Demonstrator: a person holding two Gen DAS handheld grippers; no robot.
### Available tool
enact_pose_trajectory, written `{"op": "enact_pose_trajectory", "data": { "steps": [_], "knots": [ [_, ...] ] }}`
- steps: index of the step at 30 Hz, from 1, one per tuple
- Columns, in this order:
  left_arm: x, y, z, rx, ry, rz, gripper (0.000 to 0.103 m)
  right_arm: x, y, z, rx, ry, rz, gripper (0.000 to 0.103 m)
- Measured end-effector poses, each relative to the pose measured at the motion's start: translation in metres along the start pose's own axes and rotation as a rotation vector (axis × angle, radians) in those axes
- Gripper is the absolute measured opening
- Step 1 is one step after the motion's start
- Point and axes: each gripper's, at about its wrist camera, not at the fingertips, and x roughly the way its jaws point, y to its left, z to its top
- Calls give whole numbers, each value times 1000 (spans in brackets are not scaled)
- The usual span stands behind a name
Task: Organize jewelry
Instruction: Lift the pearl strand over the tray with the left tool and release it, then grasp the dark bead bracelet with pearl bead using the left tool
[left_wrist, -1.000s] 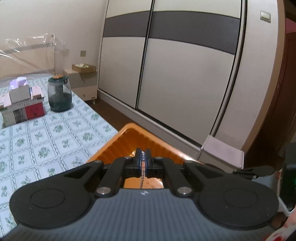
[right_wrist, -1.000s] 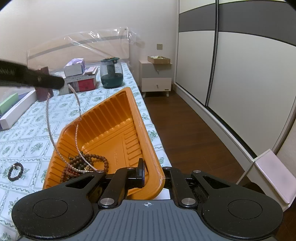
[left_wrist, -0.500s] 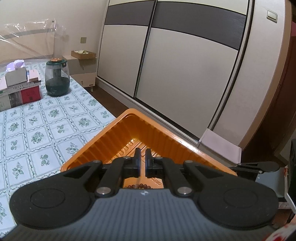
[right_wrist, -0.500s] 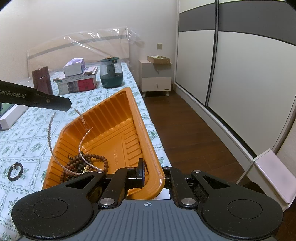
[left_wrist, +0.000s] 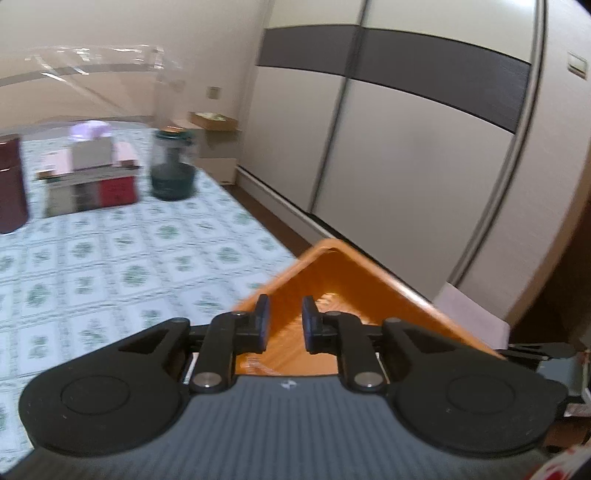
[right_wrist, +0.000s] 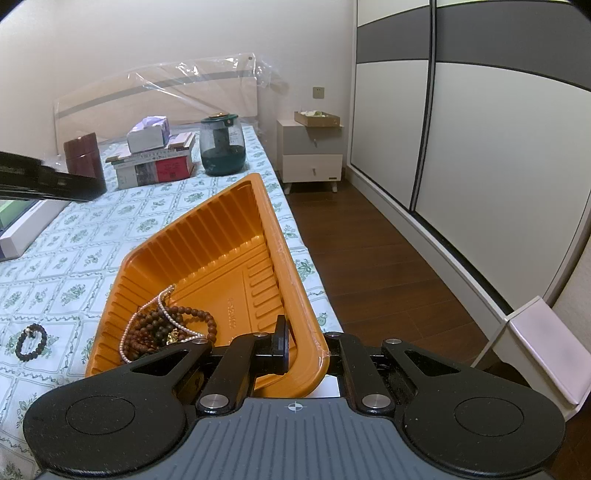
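An orange tray (right_wrist: 280, 258) lies on the floral bedspread (right_wrist: 74, 258) by the bed's right edge. Brown bead strands (right_wrist: 159, 328) and a pearl necklace (right_wrist: 166, 299) lie in its near left corner. A dark bead bracelet (right_wrist: 31, 341) lies on the spread left of the tray. My right gripper (right_wrist: 306, 343) is shut on the tray's near rim. My left gripper (left_wrist: 284, 323) is open and empty above the tray's corner (left_wrist: 332, 273); it shows as a dark bar (right_wrist: 48, 181) in the right wrist view.
At the bed's head stand a green glass jar (right_wrist: 221, 144), stacked books with a tissue box (right_wrist: 155, 158) and a maroon tin (right_wrist: 83, 157). A white box (right_wrist: 26, 229) lies at far left. A nightstand (right_wrist: 312, 151), wood floor and wardrobe doors (right_wrist: 480, 147) are to the right.
My left gripper opened and let go of the pearl necklace, which now lies in the tray on the brown beads. The left gripper then pulled back to the left. My right gripper held still.
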Motion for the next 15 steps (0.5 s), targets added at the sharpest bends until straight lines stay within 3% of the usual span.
{"op": "enact_pose_trajectory", "data": {
  "steps": [7, 15],
  "knots": [
    [-37, 45, -18, -51, -25, 144, 20, -1, 1, 0, 0, -1, 0, 7],
    [-76, 96, -68, -140, -9, 308, 26, -2, 2, 0, -6, -1, -1, 7]
  ]
}}
